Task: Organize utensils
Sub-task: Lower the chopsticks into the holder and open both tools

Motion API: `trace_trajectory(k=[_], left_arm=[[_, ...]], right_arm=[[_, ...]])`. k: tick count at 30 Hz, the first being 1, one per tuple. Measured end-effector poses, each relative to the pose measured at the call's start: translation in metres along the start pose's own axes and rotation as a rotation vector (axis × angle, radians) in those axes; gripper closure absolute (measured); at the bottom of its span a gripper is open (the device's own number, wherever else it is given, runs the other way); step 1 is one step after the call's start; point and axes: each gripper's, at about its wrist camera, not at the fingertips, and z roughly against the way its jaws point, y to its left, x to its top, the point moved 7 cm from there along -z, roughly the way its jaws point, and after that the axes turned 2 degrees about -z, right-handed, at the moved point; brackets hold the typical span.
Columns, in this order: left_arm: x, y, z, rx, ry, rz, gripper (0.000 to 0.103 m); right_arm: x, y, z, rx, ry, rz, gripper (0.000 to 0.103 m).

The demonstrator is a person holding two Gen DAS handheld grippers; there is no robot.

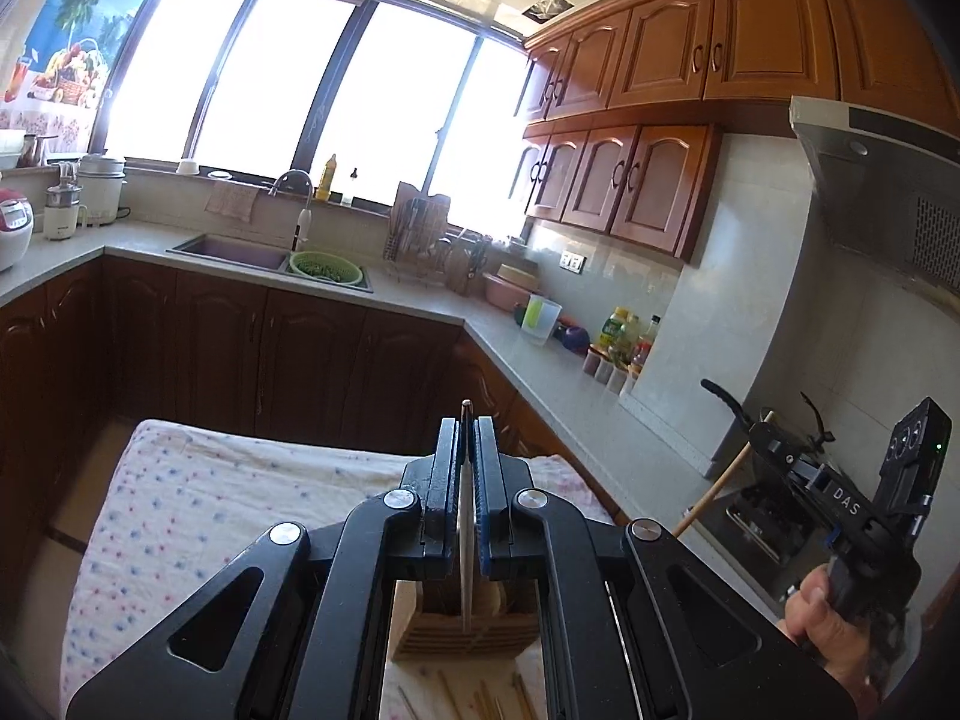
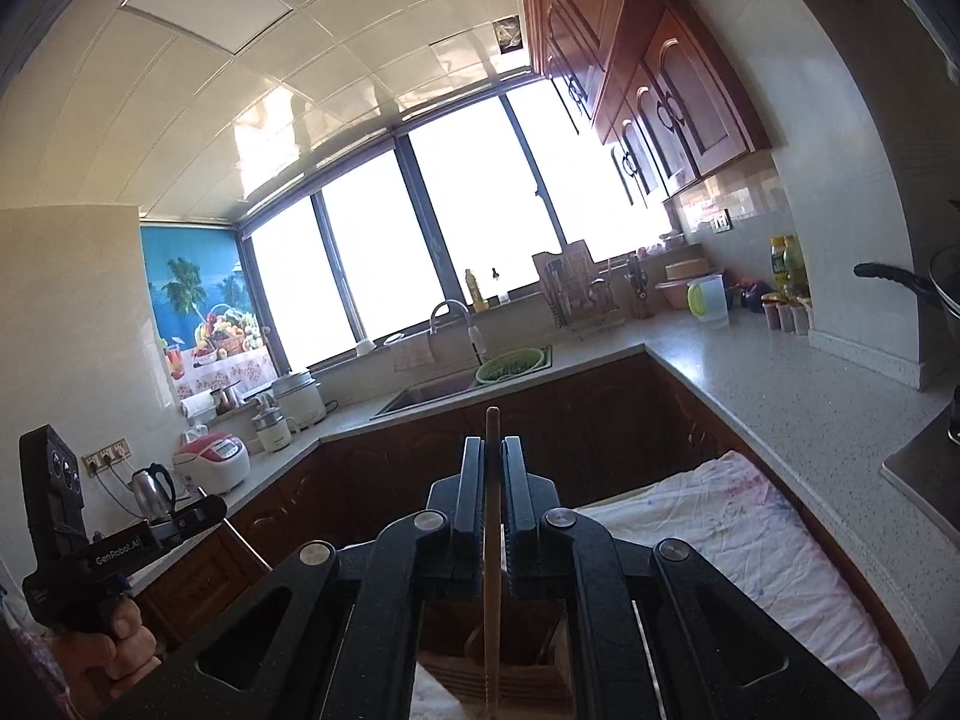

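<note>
My left gripper (image 1: 467, 420) is shut on a thin pale utensil (image 1: 465, 564), held upright, its lower end at a slatted wooden utensil holder (image 1: 465, 630) on the cloth. My right gripper (image 2: 493, 444) is shut on a wooden chopstick (image 2: 492, 588), held upright over the same wooden holder (image 2: 498, 684). The right gripper also shows at the right of the left wrist view (image 1: 840, 498), with the chopstick (image 1: 720, 486) slanting down from it. The left gripper body shows at the lower left of the right wrist view (image 2: 108, 546). Several loose chopsticks (image 1: 480, 696) lie on the cloth in front of the holder.
A floral cloth (image 1: 198, 510) covers the work surface. A countertop (image 1: 570, 396) runs along the right with bottles (image 1: 624, 336) and a cup (image 1: 540, 318). A sink (image 1: 240, 252) with a green colander (image 1: 327, 267) sits under the window. A range hood (image 1: 888, 192) hangs at the right.
</note>
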Motion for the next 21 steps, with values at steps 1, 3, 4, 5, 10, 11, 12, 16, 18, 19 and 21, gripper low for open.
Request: trace_trajectory(k=[1,3,4,5,10,11,12,16,18,19,21], left_arm=[[0.0,0.002,-0.007,0.009,-0.003,0.004,0.1],[-0.002,0.006,-0.022,0.028,-0.002,0.012,0.1],[-0.005,0.01,-0.03,0.039,0.003,0.019,0.1],[-0.01,0.014,-0.038,0.048,0.011,0.03,0.1],[-0.041,0.033,-0.069,0.073,0.05,0.081,0.1],[-0.047,0.034,-0.075,0.079,0.058,0.084,0.1],[-0.053,0.037,-0.079,0.081,0.069,0.086,0.1],[-0.078,0.038,-0.092,0.068,0.111,0.091,0.099],[-0.088,0.034,-0.098,0.064,0.134,0.078,0.099],[-0.092,0.033,-0.098,0.068,0.136,0.069,0.099],[-0.093,0.03,-0.099,0.082,0.132,0.038,0.098]], right_arm=[[0.003,-0.002,-0.007,-0.005,-0.007,-0.006,0.098],[0.005,-0.008,-0.02,-0.023,-0.019,-0.011,0.098],[0.003,-0.01,-0.027,-0.031,-0.017,-0.012,0.098],[0.0,-0.013,-0.034,-0.033,-0.008,-0.013,0.098],[-0.027,-0.024,-0.059,-0.073,-0.005,-0.008,0.098],[-0.034,-0.027,-0.062,-0.08,-0.007,-0.005,0.098],[-0.039,-0.029,-0.065,-0.086,-0.008,-0.002,0.098],[-0.063,-0.036,-0.073,-0.111,-0.004,0.005,0.098],[-0.075,-0.038,-0.078,-0.116,0.019,0.007,0.098],[-0.082,-0.039,-0.081,-0.117,0.036,0.008,0.098],[-0.088,-0.038,-0.08,-0.118,0.033,0.018,0.098]])
